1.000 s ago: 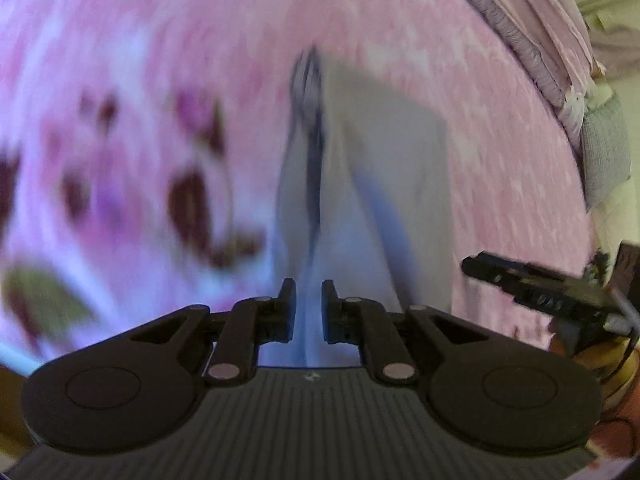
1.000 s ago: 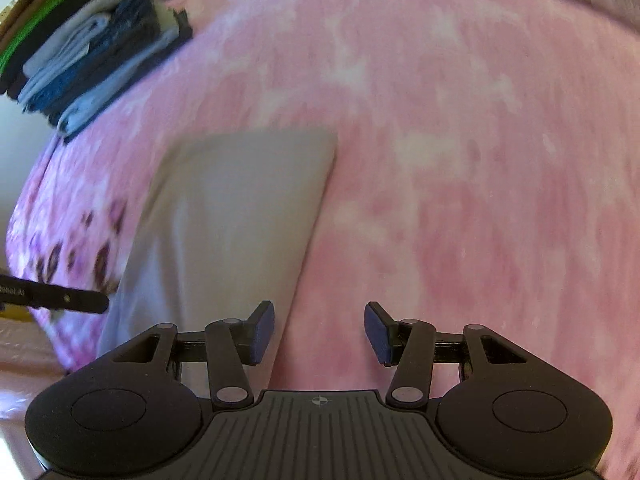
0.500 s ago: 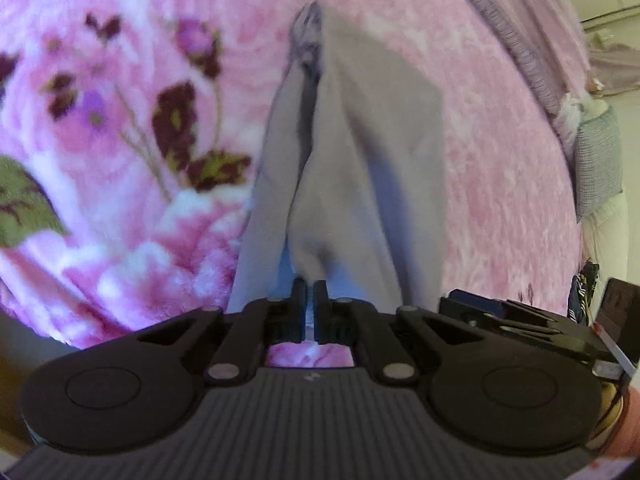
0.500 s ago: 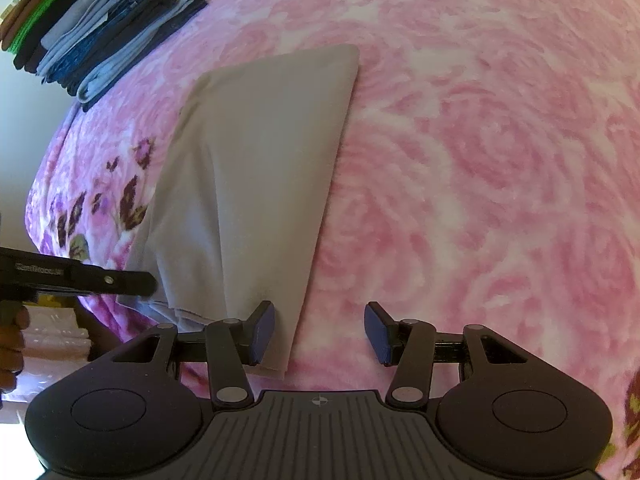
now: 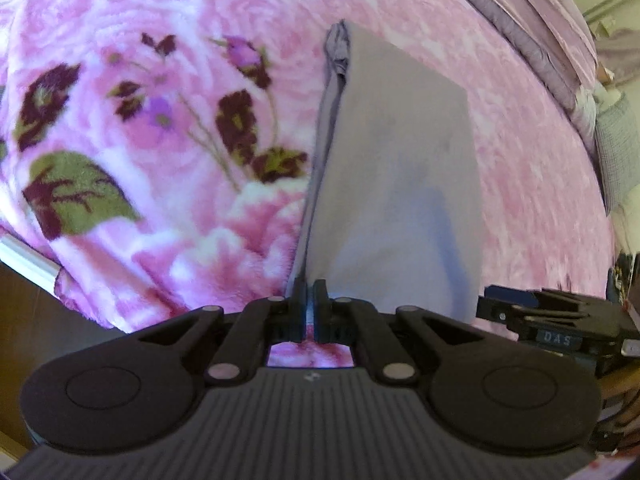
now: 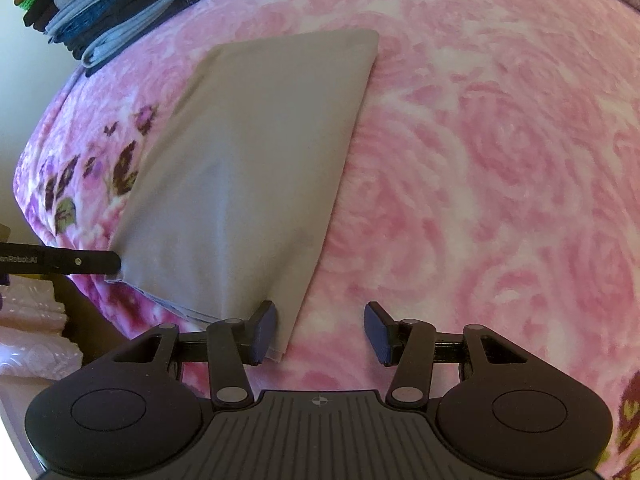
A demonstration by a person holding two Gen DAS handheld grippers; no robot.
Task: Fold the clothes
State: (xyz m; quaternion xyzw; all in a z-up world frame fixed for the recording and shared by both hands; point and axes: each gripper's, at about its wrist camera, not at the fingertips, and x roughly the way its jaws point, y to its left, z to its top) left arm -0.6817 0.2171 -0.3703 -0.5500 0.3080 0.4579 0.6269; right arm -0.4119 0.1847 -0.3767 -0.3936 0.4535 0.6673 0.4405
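A grey folded garment (image 6: 248, 168) lies flat on the pink floral blanket (image 6: 480, 160), its long side running away from me. In the left wrist view the same grey garment (image 5: 400, 168) reaches down to my left gripper (image 5: 309, 294), which is shut on its near left corner. That left gripper (image 6: 114, 263) shows from the side in the right wrist view, tip against the corner. My right gripper (image 6: 320, 330) stands open over the near right corner, whose edge lies just inside the left finger (image 6: 264, 330). Nothing is pinched there. The right gripper (image 5: 492, 306) also shows at the right edge of the left wrist view.
A stack of folded clothes (image 6: 120, 4) in blues, greys and green sits at the blanket's far left corner. Lilac bedding and a grey pillow (image 5: 616, 152) line the far right side. The bed's edge drops off at the near left, beside a white bag (image 6: 32, 336).
The left jaws closed fully on the garment's corner. The cloth, bunched half a second ago, now lies flatter. The right gripper came nearer to the near right corner, still open.
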